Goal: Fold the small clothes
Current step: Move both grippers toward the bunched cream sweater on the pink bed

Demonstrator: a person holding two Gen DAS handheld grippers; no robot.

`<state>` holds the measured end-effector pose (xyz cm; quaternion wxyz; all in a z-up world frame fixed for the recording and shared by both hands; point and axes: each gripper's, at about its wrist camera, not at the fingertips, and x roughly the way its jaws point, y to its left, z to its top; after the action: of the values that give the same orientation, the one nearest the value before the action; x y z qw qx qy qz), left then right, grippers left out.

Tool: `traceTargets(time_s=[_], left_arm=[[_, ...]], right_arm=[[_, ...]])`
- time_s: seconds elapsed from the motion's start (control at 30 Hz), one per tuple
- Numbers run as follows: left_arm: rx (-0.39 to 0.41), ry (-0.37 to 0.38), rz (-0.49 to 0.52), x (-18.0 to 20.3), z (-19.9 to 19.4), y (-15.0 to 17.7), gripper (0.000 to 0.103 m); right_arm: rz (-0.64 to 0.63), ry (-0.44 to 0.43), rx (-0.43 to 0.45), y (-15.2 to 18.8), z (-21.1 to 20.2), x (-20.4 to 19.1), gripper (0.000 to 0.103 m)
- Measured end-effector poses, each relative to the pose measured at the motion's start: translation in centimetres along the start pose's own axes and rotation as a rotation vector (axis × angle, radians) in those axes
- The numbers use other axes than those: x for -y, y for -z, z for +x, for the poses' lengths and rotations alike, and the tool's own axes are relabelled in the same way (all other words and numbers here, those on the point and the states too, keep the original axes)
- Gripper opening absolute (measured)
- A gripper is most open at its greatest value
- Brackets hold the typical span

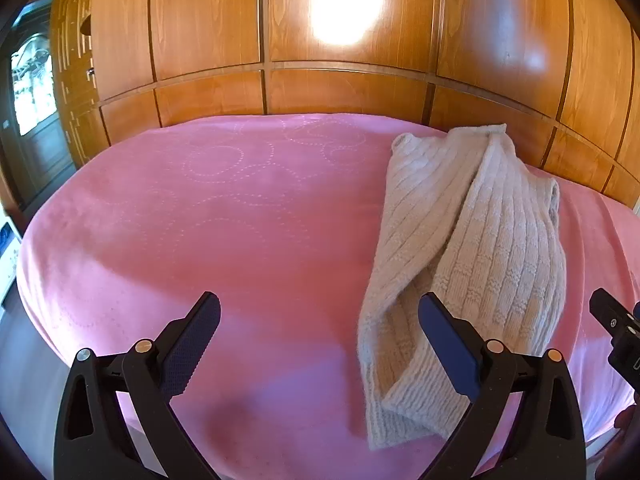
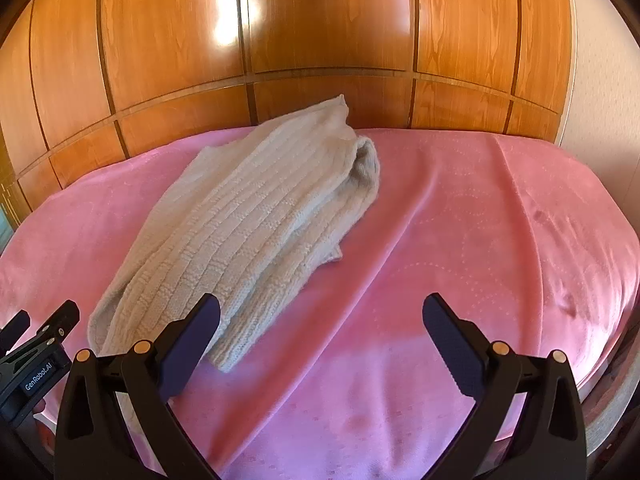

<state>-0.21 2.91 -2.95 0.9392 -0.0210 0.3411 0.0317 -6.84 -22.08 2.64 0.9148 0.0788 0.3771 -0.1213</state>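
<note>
A cream ribbed knit garment (image 1: pixel 472 248) lies in a long folded bundle on the pink bedspread (image 1: pixel 240 216). My left gripper (image 1: pixel 320 340) is open and empty above the bedspread; its right finger (image 1: pixel 448 344) hangs over the garment's near end. In the right wrist view the garment (image 2: pixel 248 220) lies to the left, and my right gripper (image 2: pixel 320 340) is open and empty, its left finger (image 2: pixel 192 340) over the garment's near edge. Each gripper's body shows at the edge of the other's view.
Wooden wardrobe panels (image 1: pixel 344 92) rise right behind the bed. A doorway (image 1: pixel 32 92) is at the far left. The bedspread (image 2: pixel 480 240) has long creases to the right of the garment. A white wall (image 2: pixel 600 100) stands at the far right.
</note>
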Motion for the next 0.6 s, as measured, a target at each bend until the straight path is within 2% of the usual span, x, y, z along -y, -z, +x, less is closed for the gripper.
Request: traceTargets(time_s=[0.6], left_arm=[[-0.013, 0.001, 0.012, 1.0, -0.3, -0.7, 0.098]], right_arm=[[-0.03, 0.012, 0.002, -0.82, -0.93, -0.15, 0.101]])
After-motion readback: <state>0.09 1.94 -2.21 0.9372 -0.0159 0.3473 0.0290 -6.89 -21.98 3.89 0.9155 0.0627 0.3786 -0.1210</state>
